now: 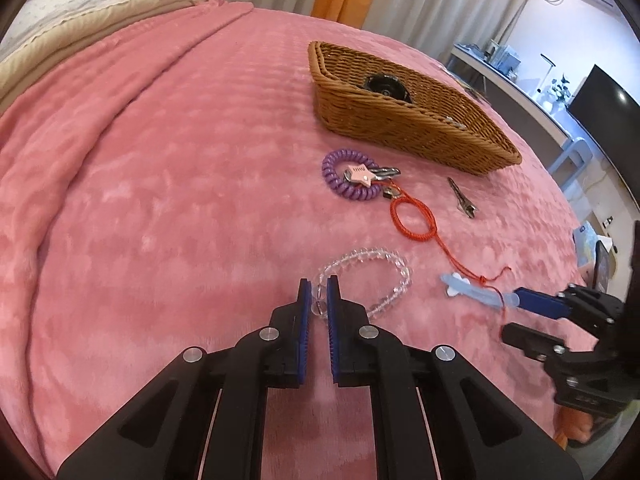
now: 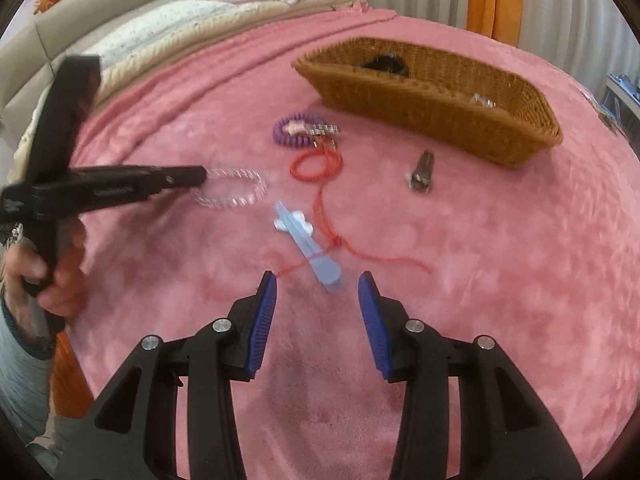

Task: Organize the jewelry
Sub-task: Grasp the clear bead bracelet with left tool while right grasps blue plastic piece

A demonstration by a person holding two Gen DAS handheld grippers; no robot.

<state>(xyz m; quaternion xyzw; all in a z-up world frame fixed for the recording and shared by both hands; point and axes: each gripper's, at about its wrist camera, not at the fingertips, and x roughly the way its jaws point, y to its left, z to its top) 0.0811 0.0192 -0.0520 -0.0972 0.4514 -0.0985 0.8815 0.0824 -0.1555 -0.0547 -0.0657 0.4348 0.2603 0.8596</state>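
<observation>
A clear bead bracelet [image 1: 384, 264] [image 2: 240, 188] lies on the pink blanket. My left gripper [image 1: 319, 286] [image 2: 202, 176] is nearly shut, with the near side of the bracelet between its fingertips. My right gripper [image 2: 316, 280] [image 1: 510, 312] is open, just short of a light blue hair clip [image 2: 308, 244] [image 1: 476, 290]. A red cord bracelet [image 1: 412, 216] [image 2: 316, 166] lies with its tail across the clip. A purple coil keyring [image 1: 352, 178] [image 2: 296, 130] and a metal clip [image 1: 462, 198] [image 2: 422, 172] lie nearer the wicker basket [image 1: 400, 128] [image 2: 440, 100].
The basket holds a black round object [image 1: 384, 84] and something shiny [image 2: 482, 101]. Pillows [image 2: 180, 20] lie at the head of the bed. A desk with a monitor [image 1: 600, 100] stands off the bed's right edge. A hand [image 2: 52, 276] holds the left gripper.
</observation>
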